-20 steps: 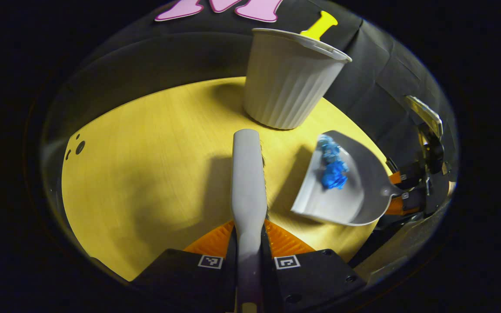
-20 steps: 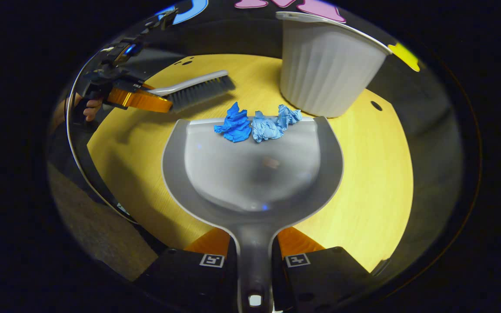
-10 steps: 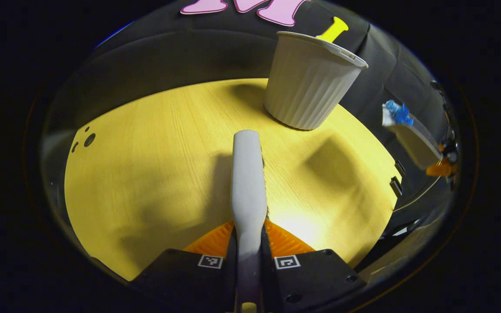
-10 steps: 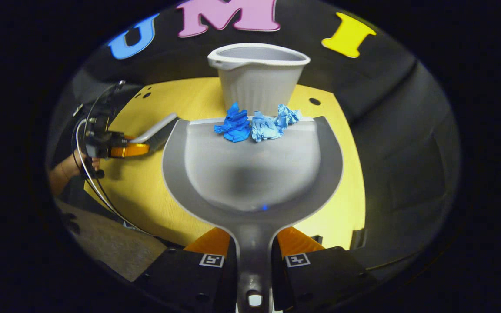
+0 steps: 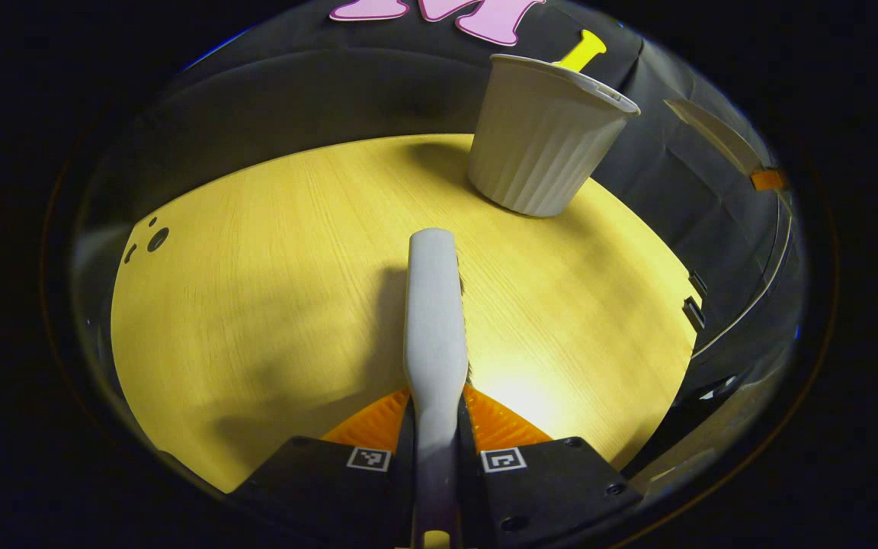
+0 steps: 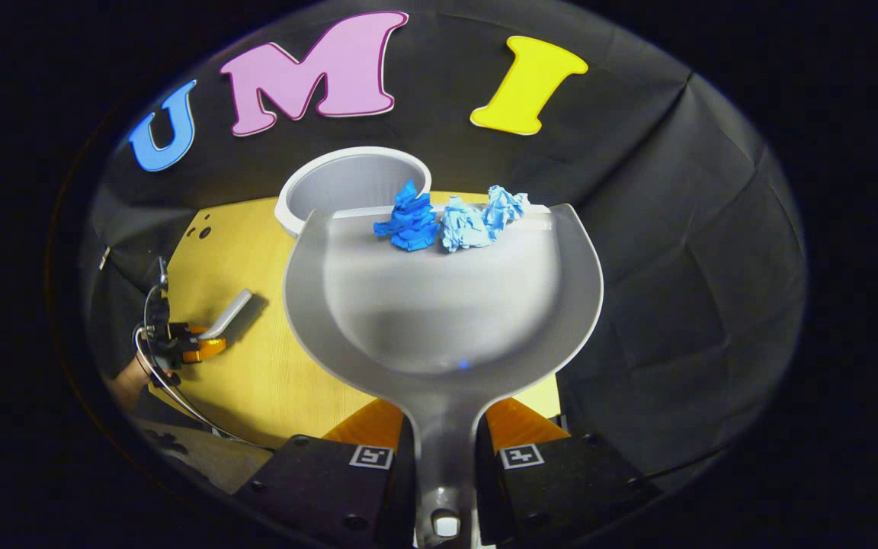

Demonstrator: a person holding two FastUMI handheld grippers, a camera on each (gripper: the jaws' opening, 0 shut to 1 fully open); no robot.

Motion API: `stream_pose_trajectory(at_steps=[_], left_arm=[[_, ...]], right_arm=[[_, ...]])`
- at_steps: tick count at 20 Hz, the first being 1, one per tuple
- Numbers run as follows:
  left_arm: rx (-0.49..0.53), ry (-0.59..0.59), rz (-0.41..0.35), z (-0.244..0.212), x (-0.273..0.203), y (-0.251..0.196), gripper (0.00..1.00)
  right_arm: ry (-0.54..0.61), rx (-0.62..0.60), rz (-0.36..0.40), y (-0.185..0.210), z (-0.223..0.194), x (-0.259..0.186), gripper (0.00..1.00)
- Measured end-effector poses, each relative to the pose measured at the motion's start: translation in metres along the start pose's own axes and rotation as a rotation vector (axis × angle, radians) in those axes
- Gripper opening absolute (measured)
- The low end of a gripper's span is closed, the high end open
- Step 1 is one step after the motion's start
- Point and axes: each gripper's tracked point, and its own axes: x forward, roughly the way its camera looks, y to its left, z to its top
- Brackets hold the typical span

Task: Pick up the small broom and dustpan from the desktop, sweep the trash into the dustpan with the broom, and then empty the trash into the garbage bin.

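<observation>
right tongs (image 6: 443, 450) clamp dustpan (image 6: 439, 305), blue trash (image 6: 450, 221) seemingly above bin (image 6: 332, 183); left tongs (image 5: 435, 450) clamp broom (image 5: 433, 305).

One broom (image 5: 434, 320), one dustpan (image 6: 439, 305), one bin (image 5: 546, 137), three paper wads (image 6: 454, 219).

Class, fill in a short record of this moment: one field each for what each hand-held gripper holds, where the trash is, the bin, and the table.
left hand-held gripper: shut on grey plastic broom, low over table
right hand-held gripper: shut on grey plastic dustpan, raised
trash: three crumpled blue paper balls at the dustpan's front lip
bin: white ribbed plastic garbage bin, upright, open
table: round yellow wooden tabletop
</observation>
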Motion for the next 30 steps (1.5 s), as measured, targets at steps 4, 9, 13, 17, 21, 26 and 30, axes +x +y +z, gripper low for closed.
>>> stream_pose_trajectory(at_steps=[4,9,13,17,21,26,30], left_arm=[[-0.024,0.001,0.0,-0.033,-0.02,0.034,0.32],[-0.037,0.004,0.011,-0.047,-0.021,0.056,0.31],[-0.044,-0.002,0.014,-0.04,-0.021,0.054,0.31],[-0.072,0.001,0.016,-0.042,-0.027,0.057,0.28],[-0.083,0.002,0.017,-0.049,-0.026,0.055,0.31],[-0.086,0.0,0.021,-0.044,-0.017,0.053,0.31],[-0.084,-0.001,0.039,-0.032,-0.014,0.043,0.29]], right_arm=[[0.037,-0.092,-0.024,-0.01,-0.003,-0.006,0.36],[0.111,-0.251,-0.057,-0.024,-0.002,-0.02,0.36],[0.213,-0.43,-0.114,-0.049,0.003,-0.022,0.36],[0.289,-0.568,-0.132,-0.064,0.008,-0.026,0.36],[0.326,-0.638,-0.141,-0.069,0.013,-0.029,0.36],[0.289,-0.629,-0.124,-0.064,0.015,-0.022,0.36],[0.195,-0.49,-0.053,-0.049,0.016,-0.026,0.36]])
